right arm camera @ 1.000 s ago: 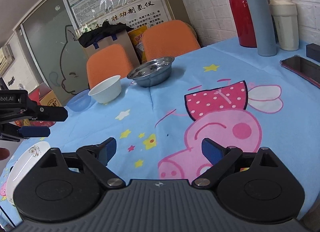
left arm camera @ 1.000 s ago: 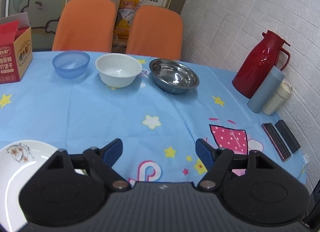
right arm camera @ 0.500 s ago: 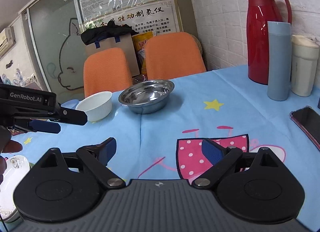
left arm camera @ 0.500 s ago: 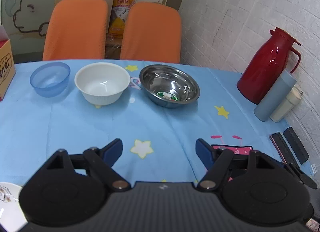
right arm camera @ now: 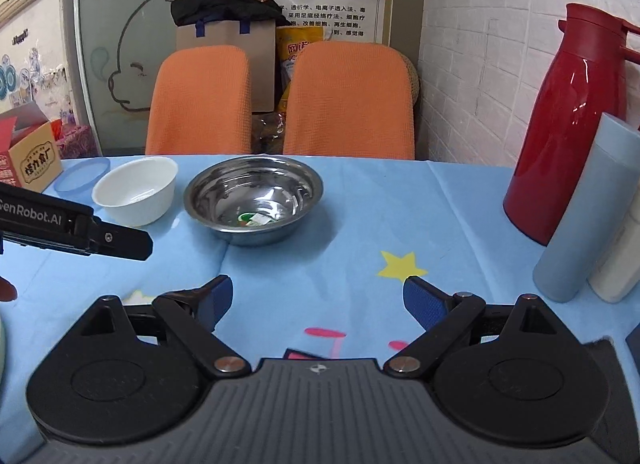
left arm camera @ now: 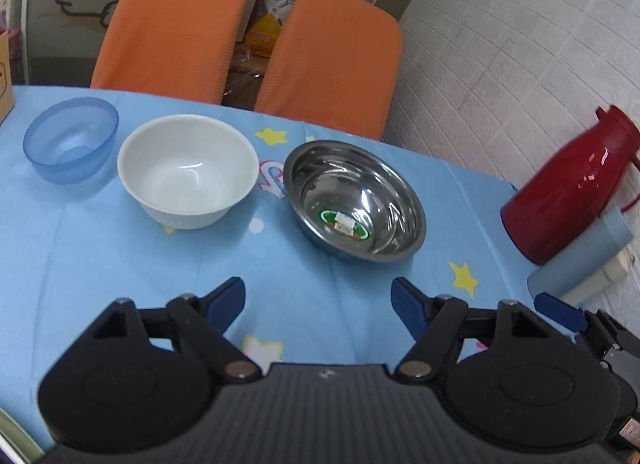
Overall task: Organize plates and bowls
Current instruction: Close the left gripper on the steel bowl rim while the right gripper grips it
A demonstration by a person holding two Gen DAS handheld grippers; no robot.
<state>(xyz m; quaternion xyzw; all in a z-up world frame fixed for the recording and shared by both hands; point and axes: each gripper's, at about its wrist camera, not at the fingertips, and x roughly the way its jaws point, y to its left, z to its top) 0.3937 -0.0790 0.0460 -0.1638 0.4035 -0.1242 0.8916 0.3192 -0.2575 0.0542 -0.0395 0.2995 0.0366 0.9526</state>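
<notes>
Hovering above the blue star-print desk, the left tool is released, its blue-padded fingers spread wide with nothing between them. In the left wrist view three bowls sit in a row across the middle of the frame: a blue bowl at the far left, a white bowl just beside it, and a steel bowl right of centre, apart from the white one. All three stand upright and empty, save a sticker in the bottom of the steel one. A red jug fills the right edge, with a grey-blue bottle touching it below.

The right tool is likewise released and empty. In its view the steel bowl sits in the centre, the white bowl to its left, and the blue bowl's rim shows behind that. The left tool's black arm juts in from the left edge. Two orange chairs stand behind the desk, and a printed box sits at the left.
</notes>
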